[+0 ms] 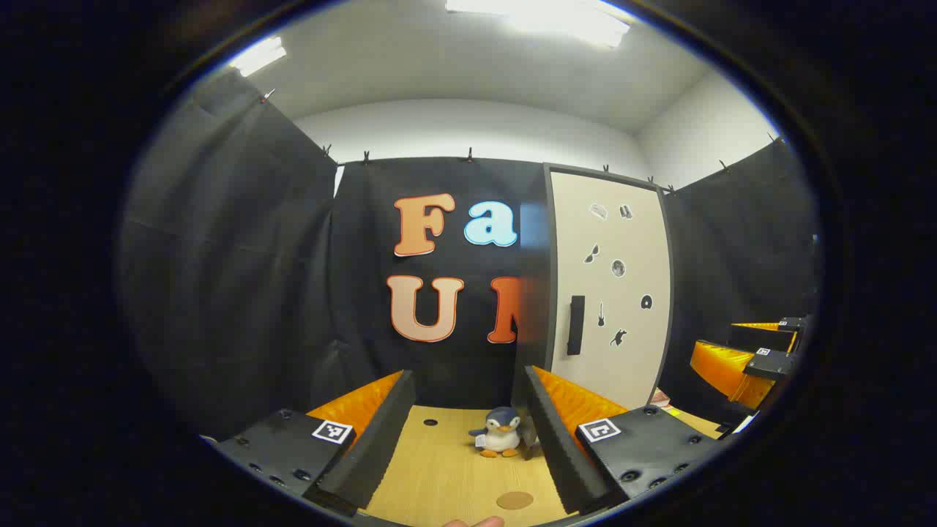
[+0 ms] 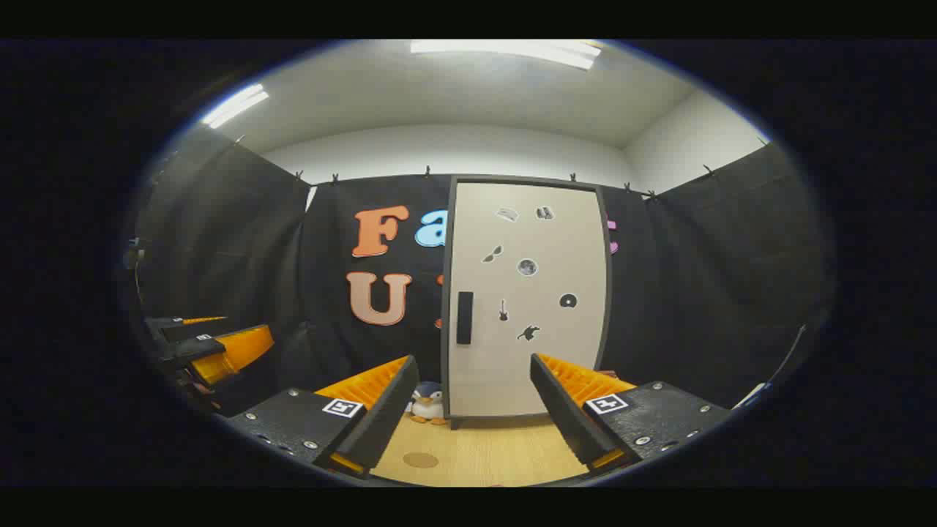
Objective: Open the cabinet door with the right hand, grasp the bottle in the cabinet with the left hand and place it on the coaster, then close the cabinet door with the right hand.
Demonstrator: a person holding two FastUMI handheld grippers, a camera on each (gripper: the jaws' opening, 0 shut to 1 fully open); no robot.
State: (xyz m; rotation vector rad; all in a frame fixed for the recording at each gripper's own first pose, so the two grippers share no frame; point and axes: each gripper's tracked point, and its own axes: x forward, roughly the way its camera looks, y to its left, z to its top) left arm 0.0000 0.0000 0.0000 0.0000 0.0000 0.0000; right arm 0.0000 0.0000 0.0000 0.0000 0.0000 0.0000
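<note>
While the cabinet [image 2: 527, 300] door stays closed (contents hidden) mid-frame, left gripper [image 1: 465, 432] and right gripper [image 2: 472, 402] gape, holding nothing.

Black cloth walls [image 2: 219, 241] hang below white wall; ceiling lights [image 2: 505, 53] glow, perhaps fluorescent; wooden table [image 2: 498, 454].

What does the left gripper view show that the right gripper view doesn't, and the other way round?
Left gripper view: the right gripper, open, at its right edge, and a fingertip at the bottom.

Right gripper view: the left gripper, open, at its left edge.

Both: the closed cabinet door with its dark handle, the penguin toy beside it, the round coaster and the wooden table.
</note>
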